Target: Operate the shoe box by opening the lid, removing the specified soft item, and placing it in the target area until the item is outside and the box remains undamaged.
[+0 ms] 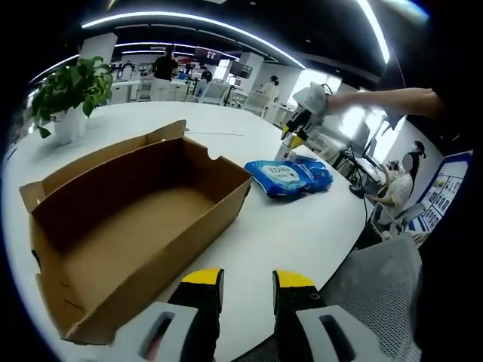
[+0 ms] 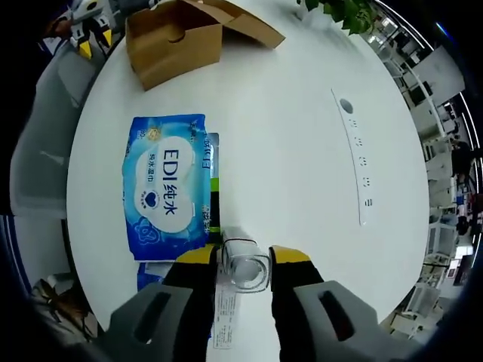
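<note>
The brown shoe box [image 1: 128,219] lies open on the white table [image 1: 302,234], its inside bare and its lid flap folded back on the far side. Right of it lies a blue soft pack of wipes [image 1: 290,177]. My left gripper [image 1: 248,280] is open at the near table edge, in front of the box. Held by a person's arm, my right gripper [image 1: 296,136] hangs just above the pack's far end. In the right gripper view the pack [image 2: 167,185] lies flat ahead of my open right gripper [image 2: 244,256]. A small clear item [image 2: 246,265] on the table shows between its fingers.
A potted plant [image 1: 68,90] stands at the table's far left. A grey chair [image 1: 381,290] sits at the near right edge. A dark flat strip [image 2: 213,188] lies along the pack's side. A socket strip [image 2: 355,151] is set in the table, and people are at desks behind.
</note>
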`<state>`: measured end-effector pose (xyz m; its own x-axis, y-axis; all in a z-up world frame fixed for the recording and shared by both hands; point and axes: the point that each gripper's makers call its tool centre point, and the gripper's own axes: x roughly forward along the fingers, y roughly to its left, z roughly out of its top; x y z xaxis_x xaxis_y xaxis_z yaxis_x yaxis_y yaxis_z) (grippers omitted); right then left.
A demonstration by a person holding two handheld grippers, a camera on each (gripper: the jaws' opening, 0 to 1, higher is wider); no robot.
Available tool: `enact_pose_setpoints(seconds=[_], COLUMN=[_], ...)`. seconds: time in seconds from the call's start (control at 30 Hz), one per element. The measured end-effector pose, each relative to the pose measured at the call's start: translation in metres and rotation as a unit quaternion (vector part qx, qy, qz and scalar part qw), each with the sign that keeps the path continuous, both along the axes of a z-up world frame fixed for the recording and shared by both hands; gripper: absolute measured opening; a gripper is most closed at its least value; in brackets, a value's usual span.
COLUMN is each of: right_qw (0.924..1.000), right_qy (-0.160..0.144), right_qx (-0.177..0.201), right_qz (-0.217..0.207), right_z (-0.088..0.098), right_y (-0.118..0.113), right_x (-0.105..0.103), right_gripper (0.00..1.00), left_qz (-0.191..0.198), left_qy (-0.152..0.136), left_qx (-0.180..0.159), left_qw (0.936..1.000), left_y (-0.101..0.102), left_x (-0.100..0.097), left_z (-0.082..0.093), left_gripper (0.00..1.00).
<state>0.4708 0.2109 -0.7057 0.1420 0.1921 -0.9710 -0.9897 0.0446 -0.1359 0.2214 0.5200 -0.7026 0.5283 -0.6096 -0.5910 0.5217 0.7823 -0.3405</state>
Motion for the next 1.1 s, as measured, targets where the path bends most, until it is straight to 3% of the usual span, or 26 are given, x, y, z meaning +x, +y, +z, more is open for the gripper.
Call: enact_pose_setpoints(seconds=[0.6,0.87,1.1], right_qw=[0.9979,0.9939,0.9856], right_qy=[-0.060,-0.091,-0.124], right_qx=[0.012,0.039,0.076], right_qz=[-0.024,-0.047,-0.087], right_z=[0.038,0.057,0.073], right_y=[-0.012,-0.020,-0.030], right_x=[0.001,-0.007,-0.017], right_gripper=[0.31,0.33,0.33], left_qz=[-0.001,-0.005,-0.015], left_qy=[0.003,0.012,0.020], left_qx=[0.008,0.016,0.031], left_qw=[1.0000,0.9998,0.9992], left_y=[0.000,-0.001,-0.002], left_x=[-0.001,-0.003,-0.007], left_z=[-0.003,-0.007,-0.011], left_gripper=[0.25,0.25,0.25])
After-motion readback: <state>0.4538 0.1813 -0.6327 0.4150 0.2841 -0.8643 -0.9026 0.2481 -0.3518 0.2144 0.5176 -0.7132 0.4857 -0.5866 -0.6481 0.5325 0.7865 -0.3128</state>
